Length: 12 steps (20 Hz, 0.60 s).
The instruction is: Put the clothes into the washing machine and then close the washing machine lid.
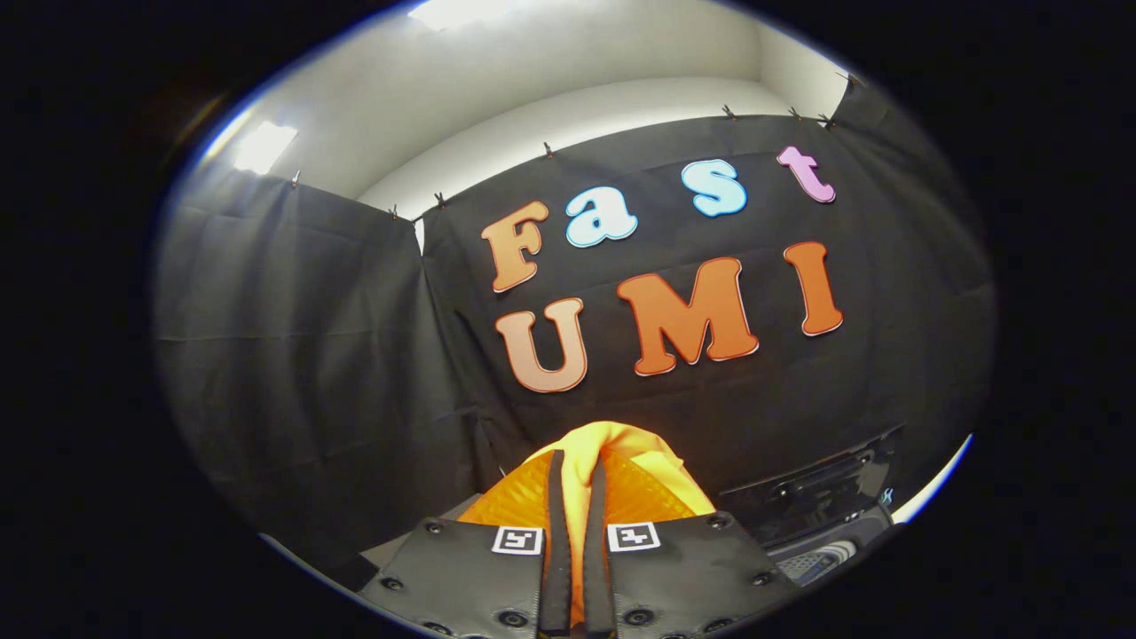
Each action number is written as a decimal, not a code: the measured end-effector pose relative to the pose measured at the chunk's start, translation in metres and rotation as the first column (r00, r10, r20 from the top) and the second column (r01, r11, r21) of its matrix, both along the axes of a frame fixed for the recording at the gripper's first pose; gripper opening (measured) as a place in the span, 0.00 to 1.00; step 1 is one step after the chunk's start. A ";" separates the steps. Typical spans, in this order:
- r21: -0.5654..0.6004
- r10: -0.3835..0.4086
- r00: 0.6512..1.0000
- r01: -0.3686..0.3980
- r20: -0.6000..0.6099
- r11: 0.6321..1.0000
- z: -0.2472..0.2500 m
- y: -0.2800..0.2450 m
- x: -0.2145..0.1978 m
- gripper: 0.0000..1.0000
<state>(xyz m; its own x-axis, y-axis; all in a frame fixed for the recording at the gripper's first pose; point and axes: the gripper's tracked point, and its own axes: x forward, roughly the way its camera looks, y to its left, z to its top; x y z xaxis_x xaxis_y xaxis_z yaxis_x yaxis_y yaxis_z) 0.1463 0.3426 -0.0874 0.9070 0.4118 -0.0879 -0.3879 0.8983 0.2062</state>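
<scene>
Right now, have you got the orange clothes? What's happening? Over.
Gripper shut on orange garment, held up before the black cloth wall. Washing machine just beyond, to the right. Nothing between them.

mount: fisheye riding on the gripper [577,497], peeking out along its 2 fingers
facing: tilted up at the booth's cloth wall [293,355] and ceiling [550,80]
closeness: orange cloth [612,453] pinched right at the lens, washing machine [816,506] low beside it

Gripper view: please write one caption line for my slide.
Gripper shut on an orange-yellow garment, with the dark washing machine beside it.
</scene>
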 end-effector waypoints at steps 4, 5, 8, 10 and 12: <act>-0.019 -0.047 0.999 0.048 0.021 0.999 0.007 -0.077 0.021 0.13; -0.024 -0.062 0.998 0.063 0.025 0.998 0.007 -0.096 0.025 0.13; -0.034 -0.096 0.995 0.096 0.010 0.995 -0.003 -0.148 0.038 0.13; -0.048 -0.108 0.994 0.107 -0.010 0.993 -0.012 -0.177 0.044 0.13; -0.062 -0.114 0.993 0.112 -0.037 0.992 -0.025 -0.201 0.047 0.13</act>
